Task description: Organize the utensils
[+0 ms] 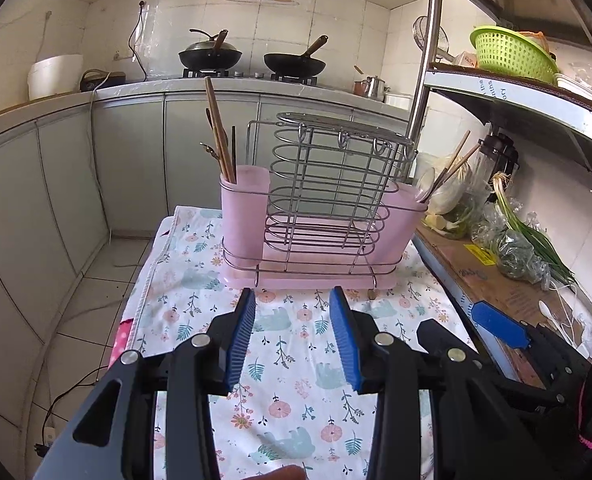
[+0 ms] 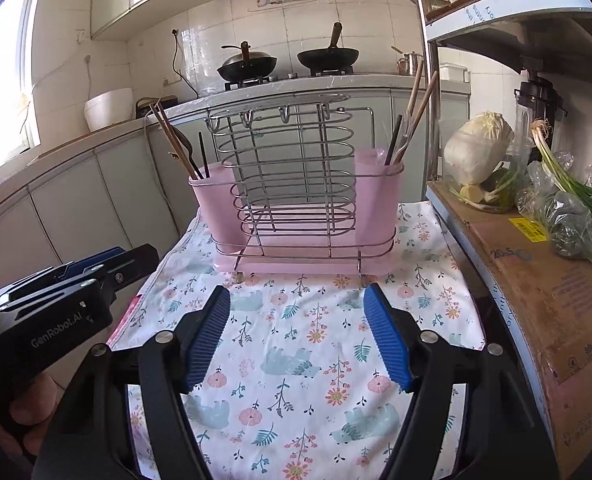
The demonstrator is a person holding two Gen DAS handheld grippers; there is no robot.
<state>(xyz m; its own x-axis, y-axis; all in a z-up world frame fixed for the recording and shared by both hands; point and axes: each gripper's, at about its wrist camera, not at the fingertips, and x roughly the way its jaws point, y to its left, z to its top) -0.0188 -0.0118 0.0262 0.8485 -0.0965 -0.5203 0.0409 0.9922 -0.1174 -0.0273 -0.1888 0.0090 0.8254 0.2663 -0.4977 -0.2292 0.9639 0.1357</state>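
A wire utensil rack [image 1: 327, 192] with pink cups stands on a floral cloth [image 1: 288, 380]. Its left cup [image 1: 242, 208] holds wooden chopsticks [image 1: 218, 128]; its right cup [image 1: 405, 216] holds chopsticks and a spoon [image 1: 425, 184]. The rack also shows in the right wrist view [image 2: 296, 196], with chopsticks in the left cup [image 2: 216, 204] and the right cup [image 2: 377, 196]. My left gripper [image 1: 294, 300] is open and empty, just short of the rack. My right gripper [image 2: 296, 300] is open and empty, also short of the rack. The left gripper body [image 2: 68, 296] shows at the left.
A cardboard-covered shelf [image 2: 535, 292] to the right carries a cabbage [image 2: 477, 148], bagged greens [image 2: 567, 208] and white spoons [image 1: 549, 314]. A green basket [image 1: 509, 54] sits on the upper shelf. Two woks [image 1: 252, 58] stand on the stove behind.
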